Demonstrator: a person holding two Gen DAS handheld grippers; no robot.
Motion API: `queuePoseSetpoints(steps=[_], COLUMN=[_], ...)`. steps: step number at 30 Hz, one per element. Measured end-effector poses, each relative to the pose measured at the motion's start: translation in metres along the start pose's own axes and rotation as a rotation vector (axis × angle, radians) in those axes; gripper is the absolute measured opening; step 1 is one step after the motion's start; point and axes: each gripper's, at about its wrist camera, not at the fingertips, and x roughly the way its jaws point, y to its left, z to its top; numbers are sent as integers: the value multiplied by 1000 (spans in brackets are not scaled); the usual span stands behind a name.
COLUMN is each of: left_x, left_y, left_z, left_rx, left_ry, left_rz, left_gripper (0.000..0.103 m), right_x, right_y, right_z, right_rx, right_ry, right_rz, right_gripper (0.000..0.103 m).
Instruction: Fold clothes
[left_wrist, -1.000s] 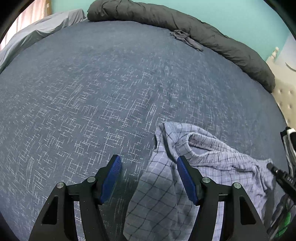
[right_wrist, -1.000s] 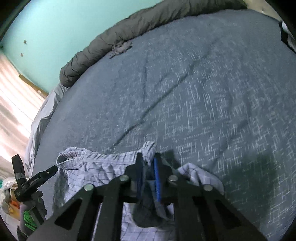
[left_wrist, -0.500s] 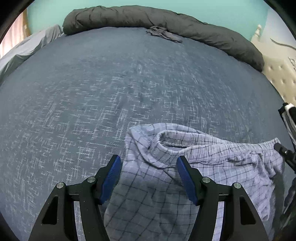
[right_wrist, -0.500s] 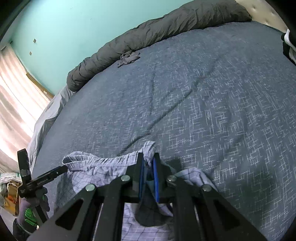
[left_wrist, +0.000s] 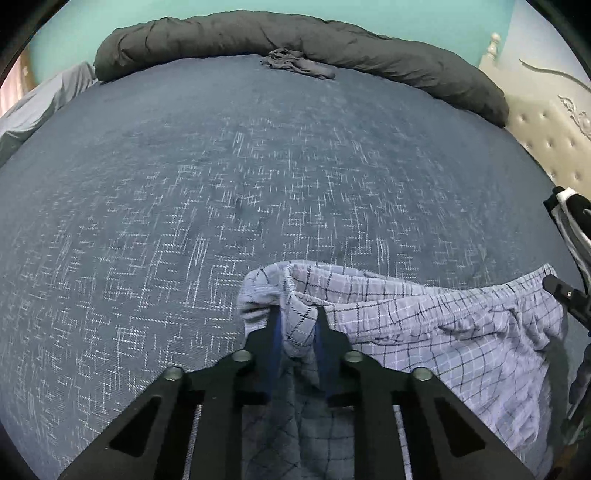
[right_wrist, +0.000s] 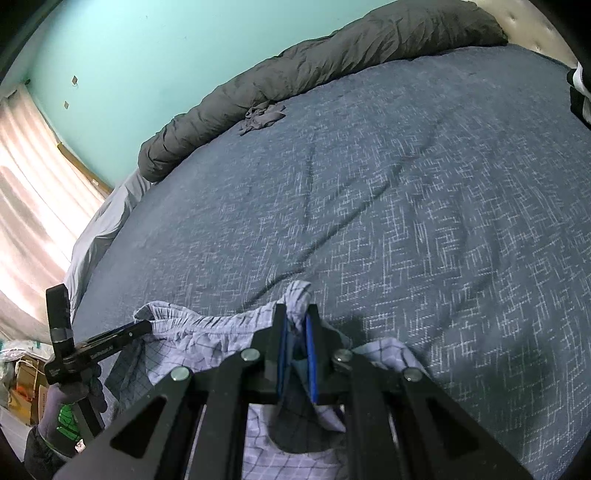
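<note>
The checked shorts (left_wrist: 424, 325), held up at the near edge of the bed (left_wrist: 258, 166), are pinched at the waistband by the left gripper (left_wrist: 297, 325), whose jaws have just closed on the cloth, and the right gripper (right_wrist: 295, 325); spreading flat is judged next.

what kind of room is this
Most likely a bedroom: a wide bed with a blue patterned cover, a rolled dark duvet along its far edge, and a padded headboard at one end.
</note>
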Motion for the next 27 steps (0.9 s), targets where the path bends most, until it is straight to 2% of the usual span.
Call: queuePoseSetpoints(steps=[6, 12, 15, 18, 23, 27], left_x=[-27, -58, -59, -50, -33, -5], left_y=[-2, -7, -12, -9, -3, 5], left_z=[12, 43, 61, 78, 84, 85], left_rx=[-15, -42, -46, -99, -141, -162], left_ry=[-78, -170, -198, -204, -180, -130], left_rz=[-4, -32, -25, -36, -34, -7], left_gripper=[10, 9, 9, 10, 13, 25], right_x=[-6, -23, -25, -20, 4, 27], right_y=[9, 27, 29, 25, 12, -2], right_z=[5, 31, 45, 59, 70, 71], right_rx=[-28, -70, -81, -79, -71, -33], right_ry=[-39, -150, -191, -215, -198, -159], right_rz=[8, 35, 32, 28, -5, -36], right_gripper=[9, 9, 9, 9, 9, 9])
